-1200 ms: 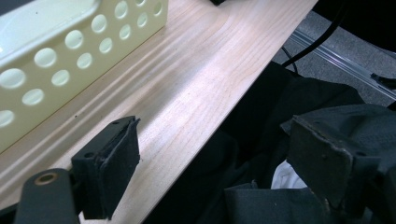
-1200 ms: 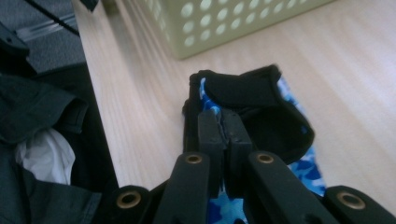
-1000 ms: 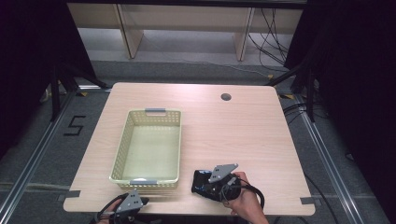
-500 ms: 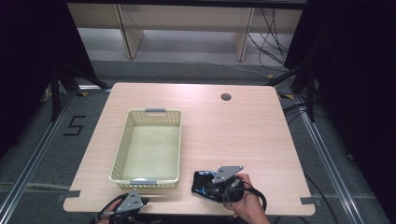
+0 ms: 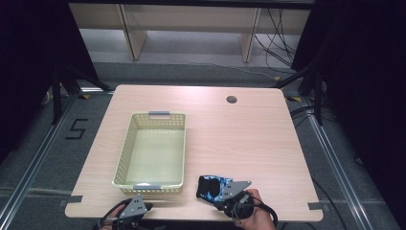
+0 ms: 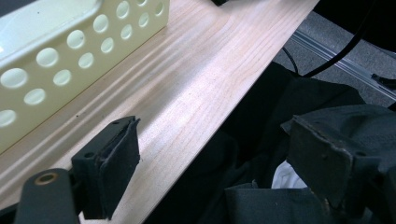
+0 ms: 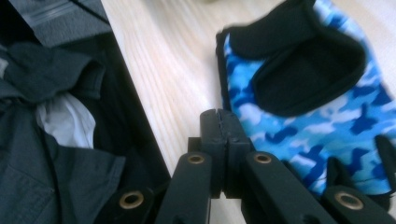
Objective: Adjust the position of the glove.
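A blue camouflage glove (image 5: 210,186) with black trim lies on the wooden table near its front edge. In the right gripper view the glove (image 7: 322,93) lies just right of my right gripper (image 7: 219,122). Its jaws have just closed pad to pad with nothing between them. From the high view, my right gripper (image 5: 216,197) sits low over the table at the glove's near side, held by a hand. My left gripper (image 5: 134,211) rests at the front edge below the basket. In its own view my left gripper (image 6: 217,168) stands wide open and empty.
A pale yellow perforated basket (image 5: 151,115) stands on the left half of the table, and its wall (image 6: 70,42) is close to the left gripper. A round cable hole (image 5: 231,99) sits at the table's far side. Dark clothing (image 6: 299,112) lies beyond the front edge.
My right gripper has shifted a little to the right and toward the table's front edge. The glove, basket and left gripper stay where they were.
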